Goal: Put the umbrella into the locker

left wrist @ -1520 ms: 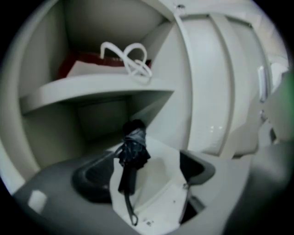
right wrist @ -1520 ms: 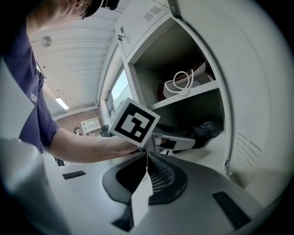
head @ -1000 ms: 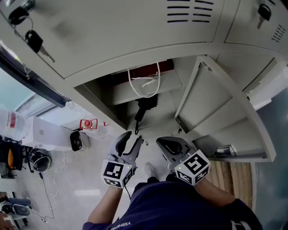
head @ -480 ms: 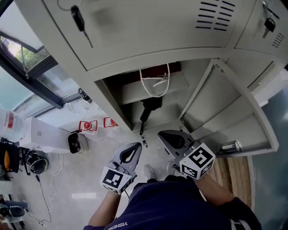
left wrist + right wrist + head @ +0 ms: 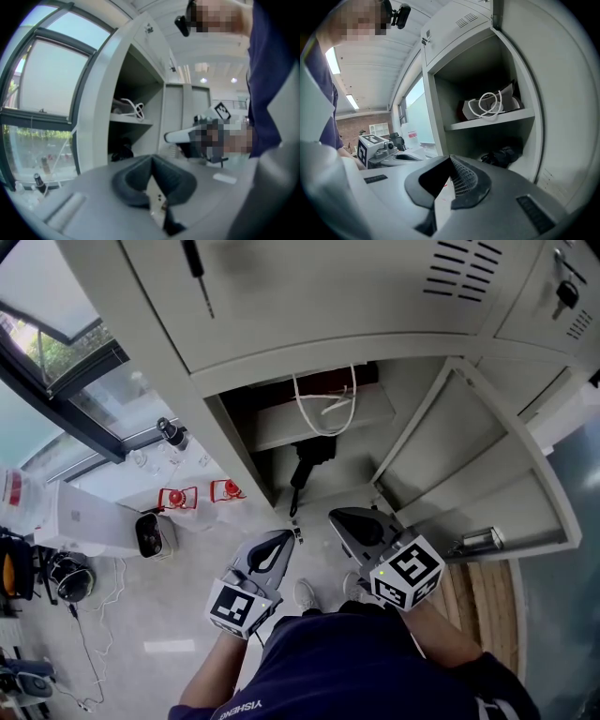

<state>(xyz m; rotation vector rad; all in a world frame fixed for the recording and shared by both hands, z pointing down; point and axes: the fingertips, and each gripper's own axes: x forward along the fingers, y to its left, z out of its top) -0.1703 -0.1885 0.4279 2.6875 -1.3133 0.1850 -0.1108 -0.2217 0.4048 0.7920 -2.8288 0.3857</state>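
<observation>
The black folded umbrella [image 5: 310, 458] lies in the lower compartment of the open locker [image 5: 234, 442], its strap hanging over the front edge. It shows too in the right gripper view as the umbrella [image 5: 504, 155] and in the left gripper view as the umbrella [image 5: 123, 149]. My left gripper [image 5: 284, 540] is shut and empty, a little short of the locker's opening; its jaws [image 5: 152, 159] meet with nothing between them. My right gripper [image 5: 339, 520] is beside it, also shut and empty [image 5: 450, 160]. The locker door [image 5: 469, 456] stands swung open at the right.
A bag with white cord handles [image 5: 324, 405] rests on the shelf above the umbrella. Keys [image 5: 199, 276] hang from the upper locker door. On the floor at left are red items [image 5: 178, 497], a white box [image 5: 89, 521] and a bottle [image 5: 169, 432].
My left gripper's jaws have closed from open, with nothing in them. Both grippers have drawn slightly back from the locker's opening.
</observation>
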